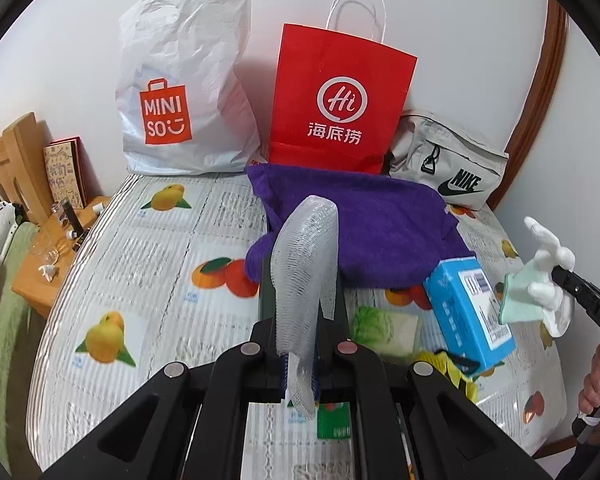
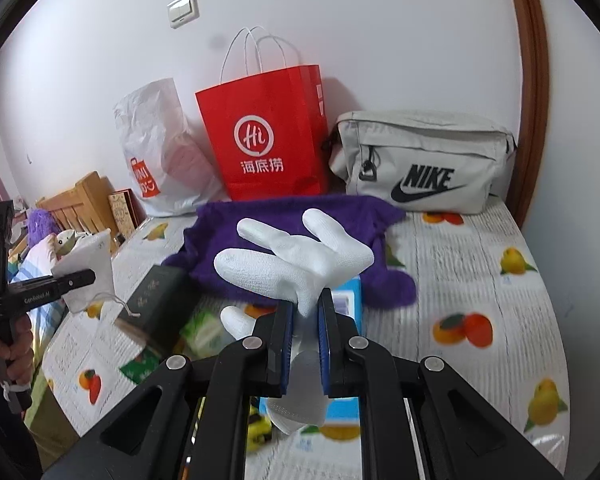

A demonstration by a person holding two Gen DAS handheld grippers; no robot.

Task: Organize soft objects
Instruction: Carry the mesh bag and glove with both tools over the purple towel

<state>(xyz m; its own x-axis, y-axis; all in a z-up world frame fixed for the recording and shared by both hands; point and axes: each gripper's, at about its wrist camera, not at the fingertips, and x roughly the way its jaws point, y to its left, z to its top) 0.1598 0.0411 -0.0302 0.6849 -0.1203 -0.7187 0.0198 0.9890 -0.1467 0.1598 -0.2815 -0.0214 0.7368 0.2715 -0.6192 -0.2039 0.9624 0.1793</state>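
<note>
Two grippers, each clamping one soft item above the fruit-print table.
You are pinching a white mesh pouch (image 1: pixel 306 264) in your left gripper (image 1: pixel 300 312), its jaws closing tight on the pouch's lower end while the rest is standing up over the table (image 1: pixel 148 272); your right gripper (image 2: pixel 305 308) is squeezing a white glove (image 2: pixel 300 260) at the palm, fingers splaying forward. Lying just beyond both: a purple towel (image 1: pixel 372 220), a blue box (image 1: pixel 470 312) tilting at its near edge. Standing against the wall: a Miniso bag (image 1: pixel 180 100), a red paper bag (image 1: pixel 340 100), a grey Nike pouch (image 2: pixel 420 168).
</note>
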